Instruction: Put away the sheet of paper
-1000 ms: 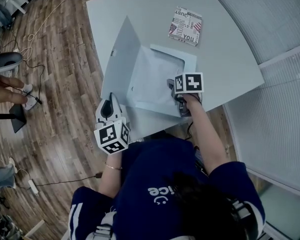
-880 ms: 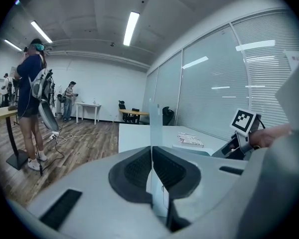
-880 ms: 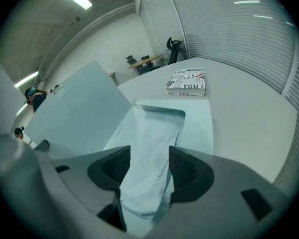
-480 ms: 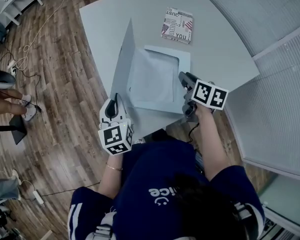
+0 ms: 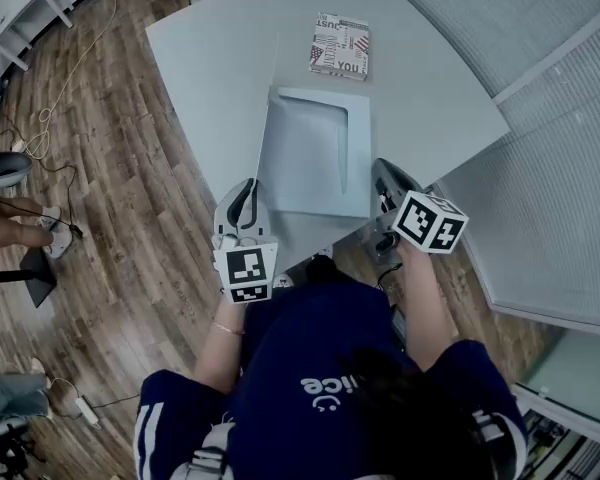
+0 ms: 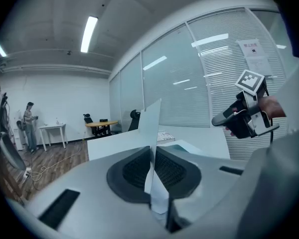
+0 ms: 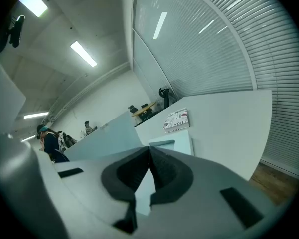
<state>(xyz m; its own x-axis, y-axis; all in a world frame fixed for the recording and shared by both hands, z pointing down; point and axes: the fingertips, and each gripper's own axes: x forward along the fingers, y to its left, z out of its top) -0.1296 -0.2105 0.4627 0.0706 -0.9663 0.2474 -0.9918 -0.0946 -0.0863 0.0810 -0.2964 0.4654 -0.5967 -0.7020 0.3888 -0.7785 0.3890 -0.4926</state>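
Observation:
A light blue folder (image 5: 352, 158) lies open on the grey table (image 5: 430, 98), and the pale sheet of paper (image 5: 302, 153) lies flat inside it. The folder's cover (image 5: 267, 108) stands nearly upright along the left side. My left gripper (image 5: 250, 188) is shut on the cover's near edge; in the left gripper view the cover (image 6: 152, 133) runs straight between the pads. My right gripper (image 5: 381, 171) hovers at the folder's near right corner, off the paper, shut with nothing in it. The left gripper view also shows the right gripper (image 6: 224, 118).
A patterned book (image 5: 341, 46) lies on the table beyond the folder; it also shows as the book (image 7: 177, 120) in the right gripper view. The table's front edge is just under both grippers. Wooden floor with cables lies left, and blinds stand at the right.
My right gripper has lifted off the sheet, drawn back to the right toward the table's front edge, and shut. The cover has swung up closer to upright in my left gripper.

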